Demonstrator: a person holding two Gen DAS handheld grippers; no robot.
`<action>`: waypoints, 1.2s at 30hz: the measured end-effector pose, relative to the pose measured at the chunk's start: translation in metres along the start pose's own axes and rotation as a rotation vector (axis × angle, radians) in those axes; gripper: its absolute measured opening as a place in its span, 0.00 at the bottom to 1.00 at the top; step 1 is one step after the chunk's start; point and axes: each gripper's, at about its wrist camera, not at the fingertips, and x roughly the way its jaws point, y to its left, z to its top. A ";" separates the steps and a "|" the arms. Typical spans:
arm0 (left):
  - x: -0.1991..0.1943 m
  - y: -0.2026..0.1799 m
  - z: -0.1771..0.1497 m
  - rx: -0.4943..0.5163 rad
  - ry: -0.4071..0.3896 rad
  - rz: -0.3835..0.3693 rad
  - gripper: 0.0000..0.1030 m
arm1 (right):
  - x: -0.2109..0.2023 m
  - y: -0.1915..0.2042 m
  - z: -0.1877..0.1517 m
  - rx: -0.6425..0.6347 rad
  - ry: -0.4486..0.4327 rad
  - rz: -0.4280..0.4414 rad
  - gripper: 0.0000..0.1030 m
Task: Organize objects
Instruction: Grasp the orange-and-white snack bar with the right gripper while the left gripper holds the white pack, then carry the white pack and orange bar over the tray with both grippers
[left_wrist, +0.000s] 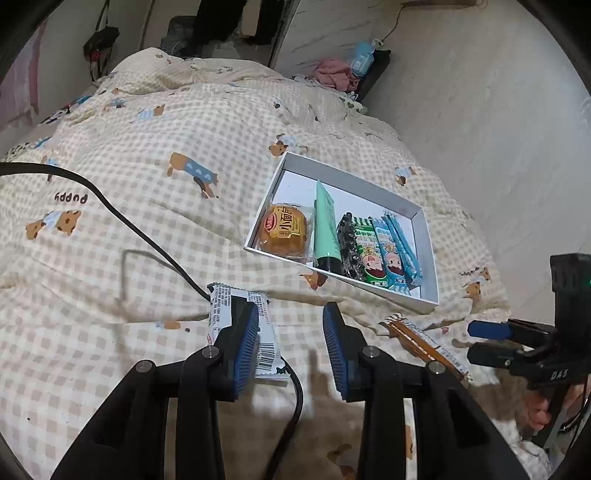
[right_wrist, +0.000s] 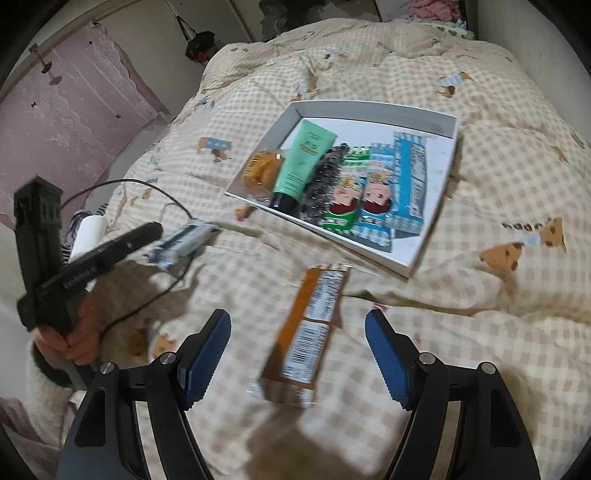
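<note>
From the left wrist camera, the left gripper (left_wrist: 290, 343) hung low over the bed (left_wrist: 155, 221), jaws apart with only bare quilt in the gap. The white snack packet (left_wrist: 240, 321) lay on the quilt near the foot edge of the bed, half hidden behind the left-hand pad (left_wrist: 245, 347), so whether that pad touched the wrapper could not be told; nothing was clamped. To take it well, I judged the gripper wanted shifting sideways until the packet sat square between the pads, then closing across its narrow width, minding the black cable (left_wrist: 147, 236) that ran beside it. The white box (left_wrist: 354, 184) sat further up the bed, toward its right edge, already holding a bun, a green tube, a hair clip and three snack bars, with free room at its far side. The orange bar (left_wrist: 424, 343) lay near the box's near corner, just beside the right gripper (left_wrist: 491, 339).

Over on the right wrist camera, a blurred picture: the right gripper (right_wrist: 299, 354) stood wide open, and the orange bar (right_wrist: 306, 332) lay lengthwise in the gap, touching neither pad. A clean pick, I reckoned, meant dropping straight down and pinching its long sides. The white box (right_wrist: 436, 236) lay just beyond it, and the white snack packet (right_wrist: 181, 240) off left near the left gripper (right_wrist: 151, 230).
</note>
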 end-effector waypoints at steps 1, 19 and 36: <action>-0.002 0.001 0.000 -0.005 -0.003 -0.008 0.38 | 0.000 0.002 0.002 -0.002 0.018 -0.004 0.74; -0.001 0.005 0.000 -0.017 0.025 -0.009 0.44 | 0.011 0.010 0.007 0.006 0.194 -0.093 0.62; -0.006 0.072 0.004 -0.373 -0.004 -0.145 0.49 | 0.006 -0.031 -0.050 0.129 -0.116 0.115 0.26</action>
